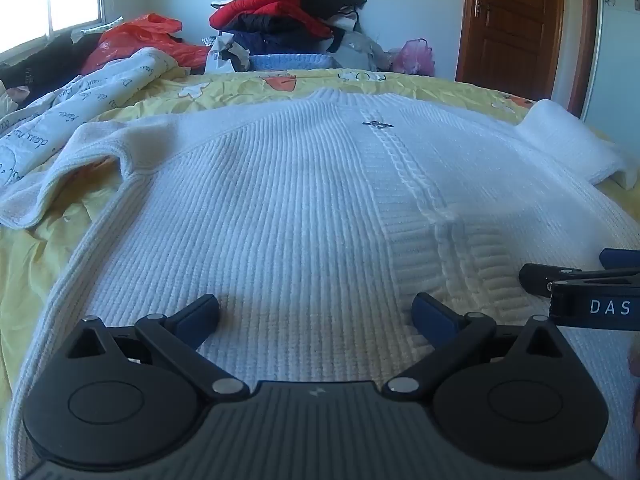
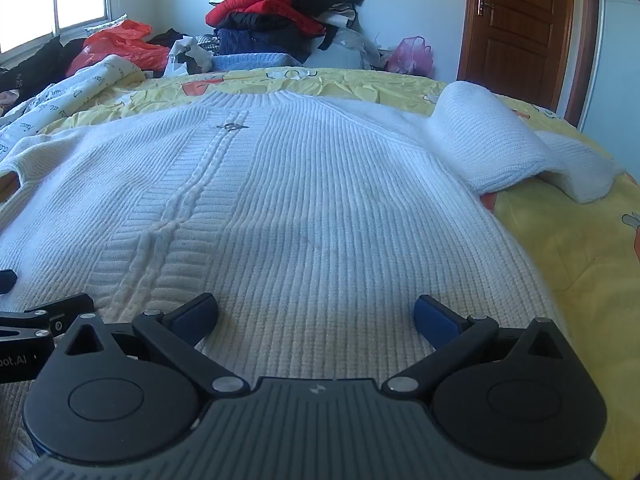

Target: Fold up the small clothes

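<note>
Grippers, left (image 1: 316, 314) and right (image 2: 316, 314), side by side, tilted down over white sweater (image 1: 280, 200), jaws wide apart.

White ribbed sweater (image 1: 280, 200) (yellow bedsheet (image 1: 36, 260))

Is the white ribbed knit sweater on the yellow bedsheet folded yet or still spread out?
Spread out. The white ribbed knit sweater lies flat, front up, on the yellow bedsheet, both sleeves out sideways.
</note>
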Demonstrator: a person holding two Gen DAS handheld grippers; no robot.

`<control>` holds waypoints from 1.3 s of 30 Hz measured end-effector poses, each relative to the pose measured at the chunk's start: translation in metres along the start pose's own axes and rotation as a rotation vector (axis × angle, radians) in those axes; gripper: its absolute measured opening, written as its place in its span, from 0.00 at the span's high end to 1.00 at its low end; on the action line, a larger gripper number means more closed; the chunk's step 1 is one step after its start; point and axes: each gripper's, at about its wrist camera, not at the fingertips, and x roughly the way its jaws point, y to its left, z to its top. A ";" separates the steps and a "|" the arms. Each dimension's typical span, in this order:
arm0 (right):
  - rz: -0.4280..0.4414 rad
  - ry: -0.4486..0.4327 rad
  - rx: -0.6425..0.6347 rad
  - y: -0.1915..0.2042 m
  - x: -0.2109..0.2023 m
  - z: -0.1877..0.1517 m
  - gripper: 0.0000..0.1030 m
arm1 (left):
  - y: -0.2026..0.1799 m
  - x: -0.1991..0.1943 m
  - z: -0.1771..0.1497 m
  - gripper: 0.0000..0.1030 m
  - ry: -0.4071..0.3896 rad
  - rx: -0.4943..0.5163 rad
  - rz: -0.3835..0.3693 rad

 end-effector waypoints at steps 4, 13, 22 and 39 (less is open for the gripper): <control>0.001 -0.001 0.002 0.000 0.000 0.000 0.00 | 0.000 0.000 0.000 0.00 -0.002 0.002 -0.001; 0.003 -0.001 0.003 -0.001 -0.001 -0.001 0.00 | 0.000 0.000 0.000 0.00 -0.006 0.002 0.001; 0.003 -0.002 0.003 -0.001 -0.001 -0.001 0.00 | 0.000 0.000 0.000 0.00 -0.008 0.002 0.002; 0.003 -0.002 0.003 -0.001 -0.001 -0.001 0.00 | 0.000 0.000 0.000 0.00 -0.009 0.002 0.002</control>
